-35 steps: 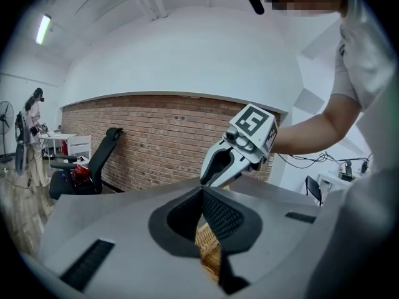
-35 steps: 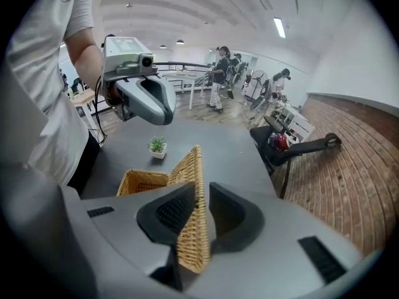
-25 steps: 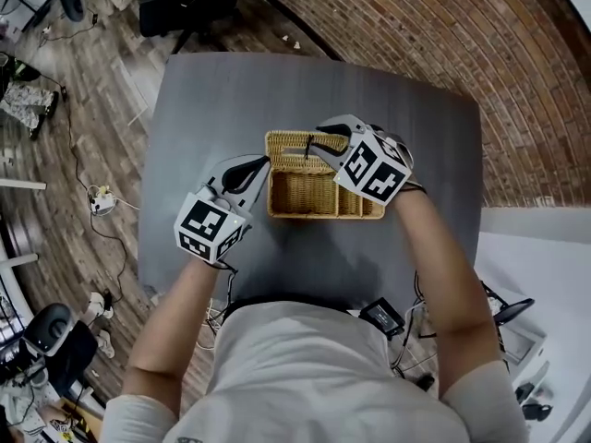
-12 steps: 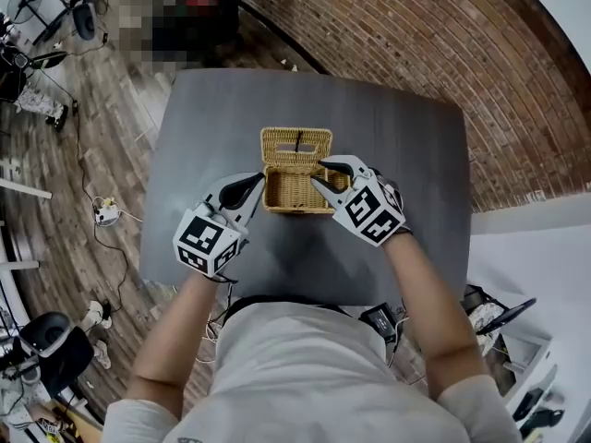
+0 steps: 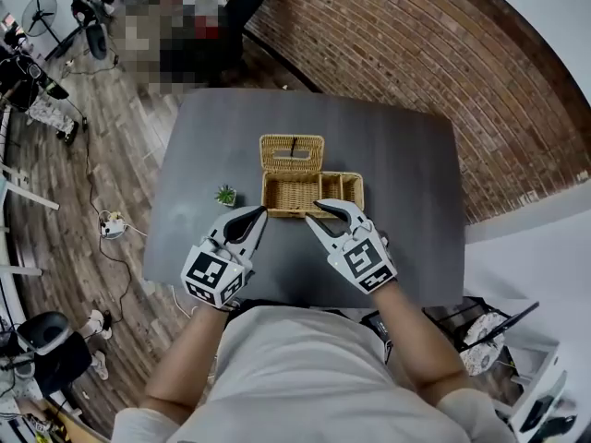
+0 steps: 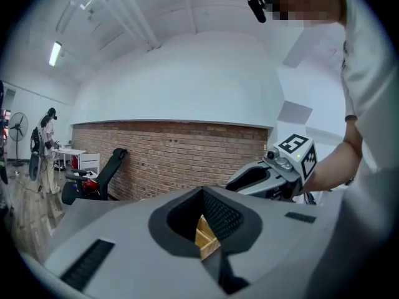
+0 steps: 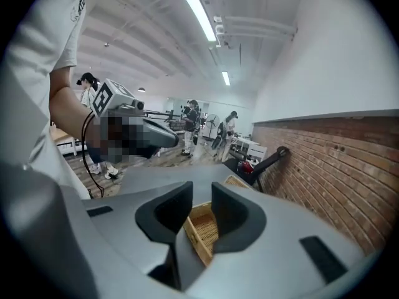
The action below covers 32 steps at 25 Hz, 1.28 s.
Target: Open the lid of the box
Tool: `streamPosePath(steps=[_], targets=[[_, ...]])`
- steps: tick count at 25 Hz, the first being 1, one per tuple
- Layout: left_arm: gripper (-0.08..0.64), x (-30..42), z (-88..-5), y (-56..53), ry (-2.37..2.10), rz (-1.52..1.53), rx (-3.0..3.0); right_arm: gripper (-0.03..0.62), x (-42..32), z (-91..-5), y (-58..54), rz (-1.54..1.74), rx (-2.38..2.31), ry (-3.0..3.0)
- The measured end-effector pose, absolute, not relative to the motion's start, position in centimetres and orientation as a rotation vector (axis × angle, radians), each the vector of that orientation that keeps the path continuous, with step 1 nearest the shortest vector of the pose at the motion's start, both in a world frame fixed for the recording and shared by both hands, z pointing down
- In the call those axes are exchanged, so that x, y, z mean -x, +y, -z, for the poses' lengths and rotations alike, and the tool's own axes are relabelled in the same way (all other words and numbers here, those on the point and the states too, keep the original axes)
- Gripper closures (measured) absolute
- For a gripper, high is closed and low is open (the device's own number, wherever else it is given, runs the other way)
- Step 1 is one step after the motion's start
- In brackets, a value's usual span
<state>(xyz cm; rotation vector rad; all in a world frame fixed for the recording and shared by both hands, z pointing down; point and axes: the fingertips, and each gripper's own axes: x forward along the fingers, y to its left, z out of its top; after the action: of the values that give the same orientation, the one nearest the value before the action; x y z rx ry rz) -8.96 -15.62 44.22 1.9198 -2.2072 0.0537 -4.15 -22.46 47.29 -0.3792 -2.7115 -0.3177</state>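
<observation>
Head view looks down on my two tongs over the near part of the grey table (image 5: pixel 406 173), with the wicker box (image 5: pixel 312 194) just beyond their tips, about the middle of the tabletop. Its lid (image 5: pixel 292 152) is already open, swung back on the far side above the left part of the box, so the woven inside shows: one larger compartment on the left and smaller ones on the right. A small green plant (image 5: pixel 225 195) sits on the table left of the box, apart from it.

My left gripper (image 5: pixel 251 216) points at the near left corner of the box; in the left gripper view its jaws meet at the tips and hold nothing, and a bit of wicker shows beyond them.

My right gripper (image 5: pixel 314 212) reaches the near rim of the box around its middle. In the right gripper view its jaws stand a narrow gap apart and have just been closing; nothing is between them, and the box's woven corner shows through the gap, farther off
</observation>
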Motion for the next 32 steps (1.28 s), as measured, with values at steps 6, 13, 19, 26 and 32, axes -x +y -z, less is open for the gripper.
streamPosePath(steps=[6,13,19,26,32], targets=[[0.548,6.1,-43.3,-13.3,-2.200,-0.019,-1.928,0.558,1.6,-44.7,-18.9,0.295,0.392,-2.829],[0.548,4.2,-41.2,-10.1,-2.211,-0.044,-1.980,0.586,-0.4,-43.5,-16.6,0.253,0.332,-2.882],[0.548,5.0,-40.4,-6.7,-2.191,-0.072,-2.018,0.586,-1.1,-41.7,-14.0,0.269,0.283,-2.905],[0.548,5.9,-39.8,-1.6,-2.161,-0.070,-2.063,0.588,-1.0,-40.5,-10.1,0.273,0.198,-2.922],[0.548,5.9,-40.0,3.2,-2.134,-0.070,-2.092,0.588,-1.6,-40.7,-6.3,0.266,0.109,-2.915]])
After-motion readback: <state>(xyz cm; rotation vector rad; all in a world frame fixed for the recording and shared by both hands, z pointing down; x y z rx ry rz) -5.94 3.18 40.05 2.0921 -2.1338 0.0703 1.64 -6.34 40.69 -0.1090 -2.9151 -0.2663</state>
